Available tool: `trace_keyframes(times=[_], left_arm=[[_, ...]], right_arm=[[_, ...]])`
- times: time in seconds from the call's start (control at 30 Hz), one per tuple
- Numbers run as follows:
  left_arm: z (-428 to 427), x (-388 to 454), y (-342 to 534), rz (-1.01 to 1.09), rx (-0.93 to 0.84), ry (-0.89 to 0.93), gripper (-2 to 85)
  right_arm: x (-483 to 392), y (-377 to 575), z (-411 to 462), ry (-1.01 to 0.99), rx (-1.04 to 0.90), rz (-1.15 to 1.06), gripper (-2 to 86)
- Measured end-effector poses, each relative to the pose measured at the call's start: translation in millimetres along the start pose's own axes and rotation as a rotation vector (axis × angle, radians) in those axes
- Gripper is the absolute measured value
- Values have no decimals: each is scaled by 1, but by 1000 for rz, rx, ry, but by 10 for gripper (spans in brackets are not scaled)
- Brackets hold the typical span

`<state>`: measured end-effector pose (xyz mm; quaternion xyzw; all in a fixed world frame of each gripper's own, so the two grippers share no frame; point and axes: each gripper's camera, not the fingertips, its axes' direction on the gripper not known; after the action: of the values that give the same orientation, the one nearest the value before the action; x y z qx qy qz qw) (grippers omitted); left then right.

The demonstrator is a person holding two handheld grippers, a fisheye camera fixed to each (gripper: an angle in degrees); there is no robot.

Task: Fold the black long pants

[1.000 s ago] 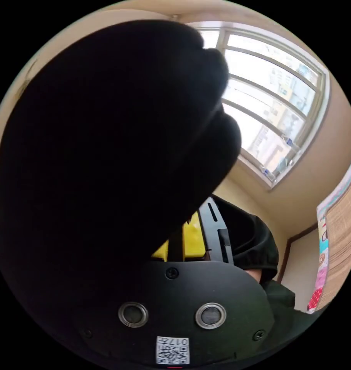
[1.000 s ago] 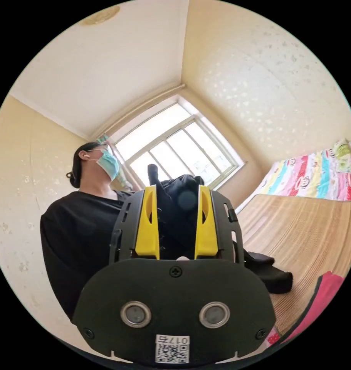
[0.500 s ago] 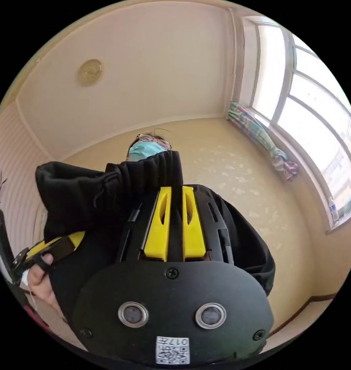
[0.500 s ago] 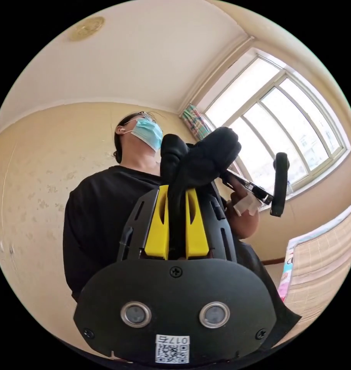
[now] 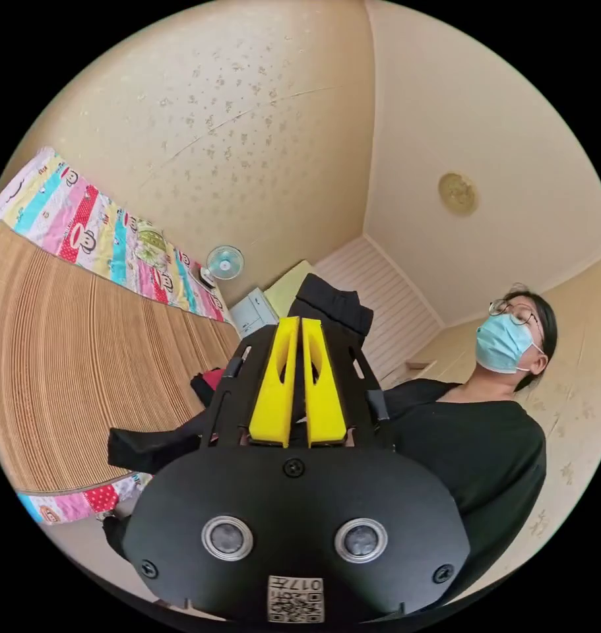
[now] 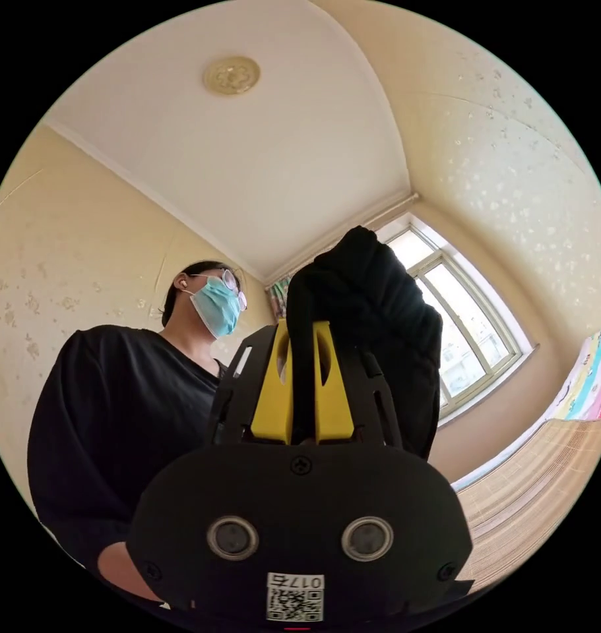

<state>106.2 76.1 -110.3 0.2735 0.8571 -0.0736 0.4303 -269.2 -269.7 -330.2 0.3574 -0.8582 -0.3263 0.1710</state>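
In the left gripper view my left gripper (image 5: 295, 324) is shut on a fold of the black long pants (image 5: 333, 304), which stick up past its yellow jaws; more of the black cloth (image 5: 142, 445) trails down over the mat's edge. In the right gripper view my right gripper (image 6: 303, 328) is shut on another part of the black pants (image 6: 373, 310), which bunch above the jaws and hang down to their right. Both grippers are held up in the air, pointing toward the ceiling and walls.
A person in a black top (image 5: 485, 455) stands close behind the grippers. A bamboo mat (image 5: 63, 356) with a colourful sheet (image 5: 95, 224) at its edge lies to the left; a small fan (image 5: 224, 262) stands past it. A window (image 6: 465, 343) is in the right gripper view.
Both cameras have swung round. The left gripper view has turned from the window wall to the mat and fan. The pants have stayed clamped in both grippers, and the other gripper has left both views.
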Motion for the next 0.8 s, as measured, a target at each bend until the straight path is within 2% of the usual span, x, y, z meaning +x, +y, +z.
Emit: trace_keyframes(times=[0.13,0.27,0.33,0.43,0.57,0.8], left_arm=[[89,36,6,95,-212,23,98],[182,40,16,92,-269,109,140],[225,28,27,58,-285,26,151],[232,15,44,29,-269,-53,139],[235,3,69,-4,-262,8,132],[234,16,107,71,-130,-121,127]], right_arm=[[-2,-9,36,166,-193,-58,53],[5,16,104,288,-438,-68,53],[17,34,119,309,-461,-3,51],[43,55,95,250,-317,199,40],[62,90,53,46,-58,373,36],[36,99,76,30,-94,304,36]])
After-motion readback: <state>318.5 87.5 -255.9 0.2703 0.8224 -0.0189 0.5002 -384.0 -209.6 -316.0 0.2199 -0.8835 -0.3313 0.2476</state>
